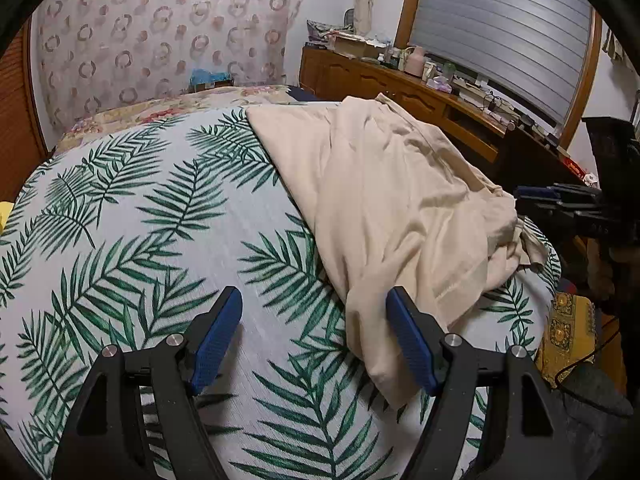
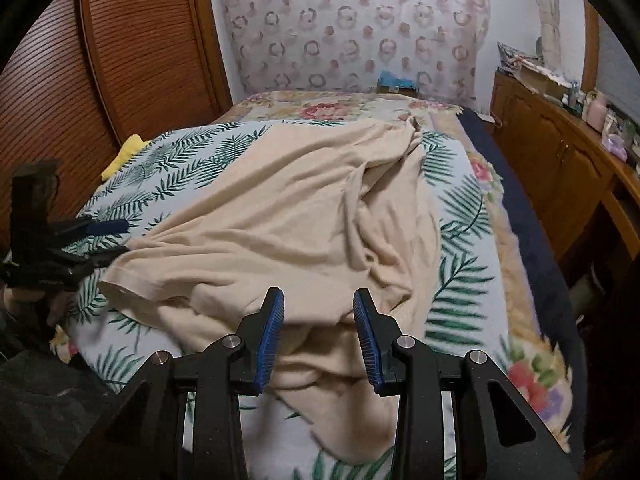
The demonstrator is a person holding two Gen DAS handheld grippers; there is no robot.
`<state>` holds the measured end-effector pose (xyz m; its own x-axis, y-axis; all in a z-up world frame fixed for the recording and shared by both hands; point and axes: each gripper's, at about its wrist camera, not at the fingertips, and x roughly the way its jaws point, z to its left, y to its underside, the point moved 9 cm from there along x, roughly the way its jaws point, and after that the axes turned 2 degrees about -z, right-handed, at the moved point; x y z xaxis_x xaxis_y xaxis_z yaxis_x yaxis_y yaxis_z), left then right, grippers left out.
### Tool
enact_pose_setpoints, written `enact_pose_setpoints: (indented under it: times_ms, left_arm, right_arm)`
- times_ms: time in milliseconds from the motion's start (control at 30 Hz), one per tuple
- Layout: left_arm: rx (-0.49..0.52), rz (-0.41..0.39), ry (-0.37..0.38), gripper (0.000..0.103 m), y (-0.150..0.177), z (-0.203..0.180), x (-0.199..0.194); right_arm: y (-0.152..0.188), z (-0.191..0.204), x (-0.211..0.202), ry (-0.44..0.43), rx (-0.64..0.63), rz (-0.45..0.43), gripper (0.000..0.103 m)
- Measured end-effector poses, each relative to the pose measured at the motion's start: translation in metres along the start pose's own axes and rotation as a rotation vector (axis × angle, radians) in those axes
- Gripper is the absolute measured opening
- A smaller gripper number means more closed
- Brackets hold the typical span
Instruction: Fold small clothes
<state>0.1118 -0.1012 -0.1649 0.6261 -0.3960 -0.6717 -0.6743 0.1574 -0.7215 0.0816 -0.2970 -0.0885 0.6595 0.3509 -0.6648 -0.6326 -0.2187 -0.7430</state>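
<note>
my right gripper (image 2: 318,336) hangs nearest, jaws partly spread and empty, right over the near bunched edge of the cream garment (image 2: 288,216), which runs away from me toward the far end of the bed (image 2: 468,216). my left gripper (image 1: 314,340), spread wide and empty, sits just left of its near corner. the folds hide the garment's shape.

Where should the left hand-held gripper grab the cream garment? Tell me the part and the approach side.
Best guess: take the cream garment by its hemmed sleeve edge, coming in from the left. That edge lies flat and single-layered on the leaf-print sheet, unlike the bunched middle, and the open left hand-held gripper sits right beside it.
</note>
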Motion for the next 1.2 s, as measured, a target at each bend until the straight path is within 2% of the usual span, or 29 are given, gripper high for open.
enact_pose_setpoints:
  times_ms: [333,567,600,633,667,767,967,1100,1200]
  left_arm:
    - [-0.008,0.007,0.011,0.076,0.004,-0.005,-0.003]
    - [0.000,0.012,0.010,0.076,0.005,-0.007,-0.001]
    - [-0.001,0.012,0.011,0.076,0.005,-0.007,-0.001]
    - [-0.001,0.011,0.010,0.076,0.005,-0.007,-0.002]
    - [-0.001,0.009,0.009,0.075,0.004,-0.007,-0.002]
    - [-0.003,0.005,0.015,0.076,0.004,-0.009,-0.002]
    - [0.020,0.006,0.059,0.075,0.003,-0.026,-0.003]
    - [0.029,0.028,0.083,0.075,0.006,-0.035,0.000]
    - [0.029,0.051,0.112,0.062,0.009,-0.041,0.002]
  right_arm:
    - [0.018,0.005,0.021,-0.026,0.047,0.066,0.038]
    - [0.010,0.007,0.027,-0.025,0.039,0.044,0.036]
    - [0.009,0.011,0.028,-0.030,0.034,0.034,0.031]
    - [0.009,0.017,0.026,-0.049,0.021,0.017,0.015]
    - [0.007,0.020,0.024,-0.060,0.009,0.009,0.007]
    - [0.004,0.025,0.008,-0.081,-0.025,-0.017,0.003]
    - [0.002,-0.002,-0.035,0.014,-0.050,-0.029,0.003]
    - [0.016,-0.017,-0.040,0.079,-0.051,0.019,0.003]
    - [0.027,-0.020,-0.028,0.085,-0.039,0.062,0.003]
